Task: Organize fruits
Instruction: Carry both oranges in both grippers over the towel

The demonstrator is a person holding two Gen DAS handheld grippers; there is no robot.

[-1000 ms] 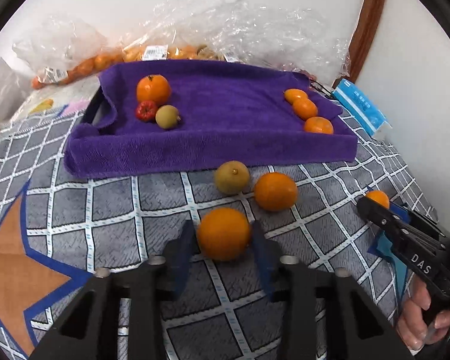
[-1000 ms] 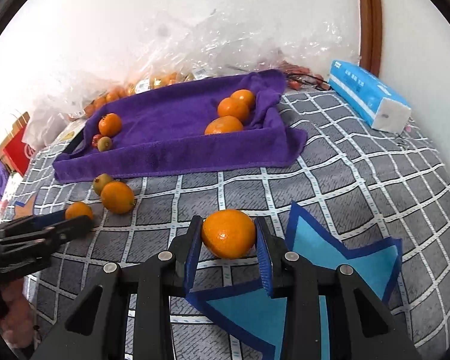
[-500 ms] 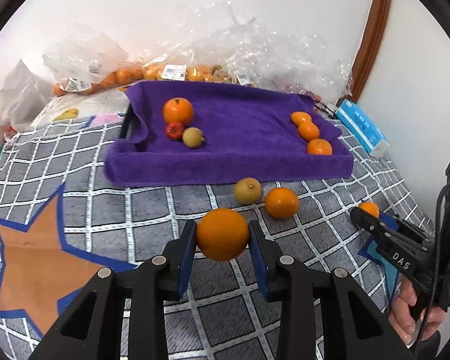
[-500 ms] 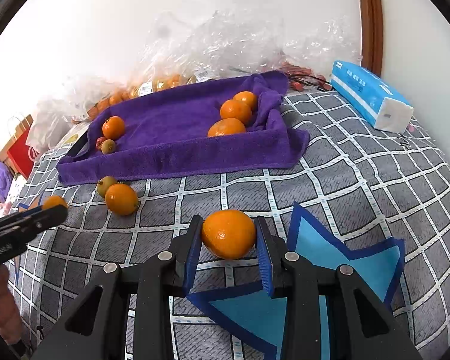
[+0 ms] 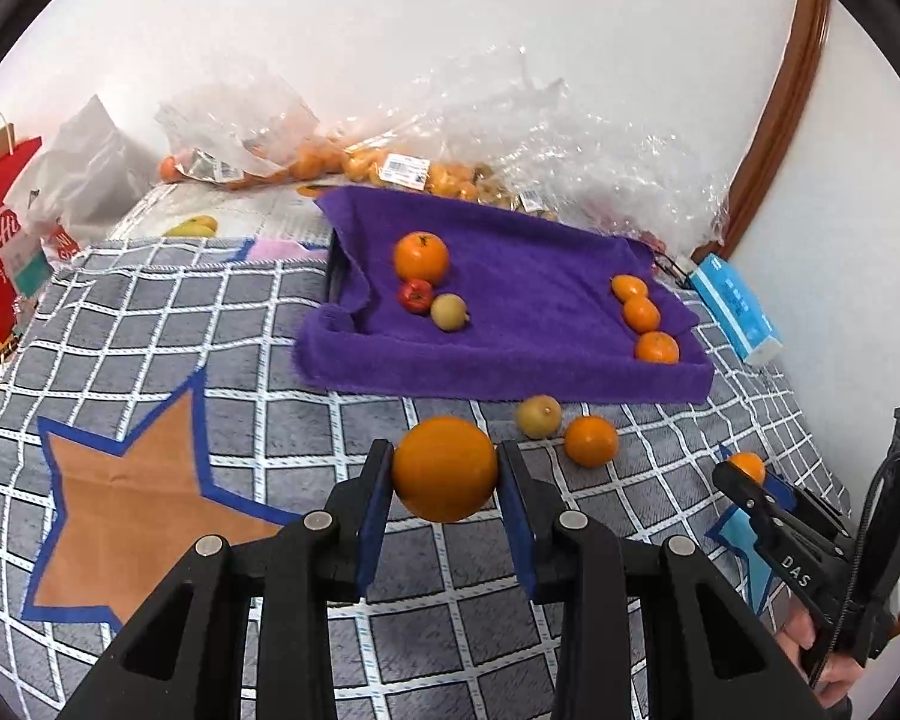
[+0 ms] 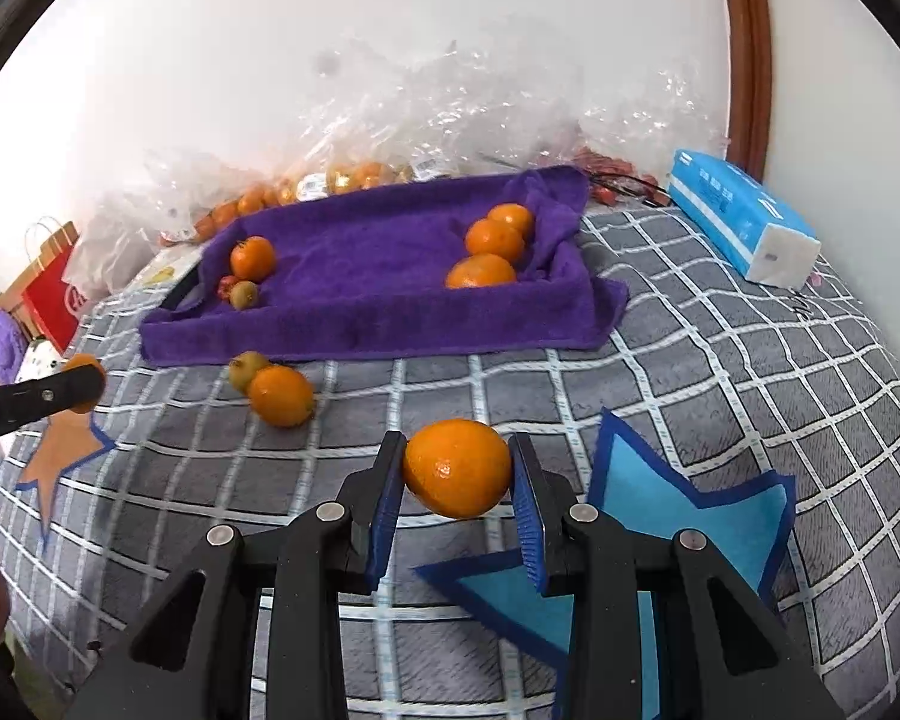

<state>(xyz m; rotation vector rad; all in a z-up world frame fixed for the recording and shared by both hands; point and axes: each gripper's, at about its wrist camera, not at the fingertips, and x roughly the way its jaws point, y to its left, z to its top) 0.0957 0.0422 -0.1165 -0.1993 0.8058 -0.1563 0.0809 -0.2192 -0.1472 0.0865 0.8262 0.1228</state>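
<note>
While our left gripper (image 5: 444, 480) clamps one orange (image 5: 444, 468), our right gripper (image 6: 457, 480) grips another orange (image 6: 457, 467) — both above the checked bedspread (image 6: 720, 372), off the purple towel's (image 6: 378, 276) front edge.

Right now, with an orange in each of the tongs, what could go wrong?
The round orange is pinched only at its sides by the left tongs, so it might slip and roll off the quilt. The right tongs' orange could too. Dropping either into the purple towel tray may knock the small oranges there.

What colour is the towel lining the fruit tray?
Purple towel, clearest in the right wrist view.
</note>
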